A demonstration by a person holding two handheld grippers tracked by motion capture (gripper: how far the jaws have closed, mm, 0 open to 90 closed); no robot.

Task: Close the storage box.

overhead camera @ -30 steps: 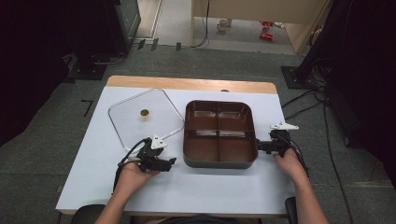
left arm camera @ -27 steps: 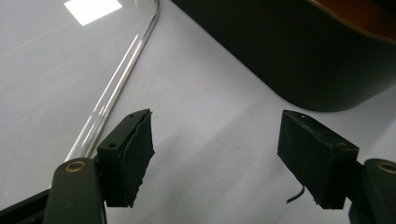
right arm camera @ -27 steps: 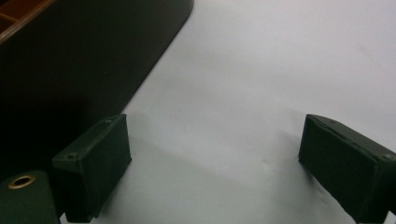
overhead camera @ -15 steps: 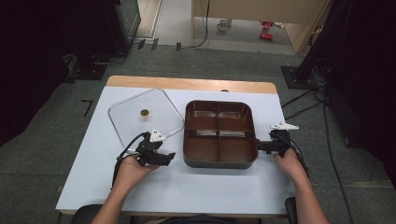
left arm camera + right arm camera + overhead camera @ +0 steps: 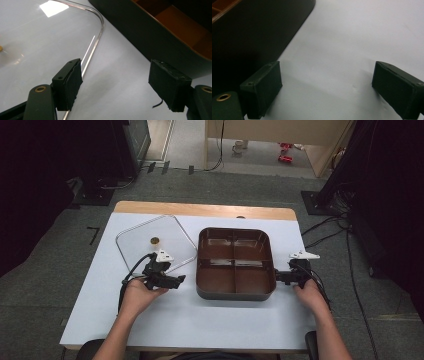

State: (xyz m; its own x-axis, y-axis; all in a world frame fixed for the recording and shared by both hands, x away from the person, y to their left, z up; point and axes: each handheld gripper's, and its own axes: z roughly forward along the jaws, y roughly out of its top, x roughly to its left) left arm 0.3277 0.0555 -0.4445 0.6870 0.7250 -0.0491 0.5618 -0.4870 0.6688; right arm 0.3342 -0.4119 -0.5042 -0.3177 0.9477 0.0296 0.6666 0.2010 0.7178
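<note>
glossy brown four-compartment tray between spread, empty grippers, left and right; clear rounded lid beside

Each bare forearm ends in a hand around a black gripper, the left gripper and the right gripper alike topped by a pale three-cornered plate, trailing a black cable, with brass-ringed holes behind blocky black pads.

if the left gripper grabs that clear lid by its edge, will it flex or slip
The clear lid looks thin and glossy, so the pads may slip on it. It is probably light and stiff, given its raised rim. Lying flat on the table, its edge may be hard for the left gripper to get under.
</note>
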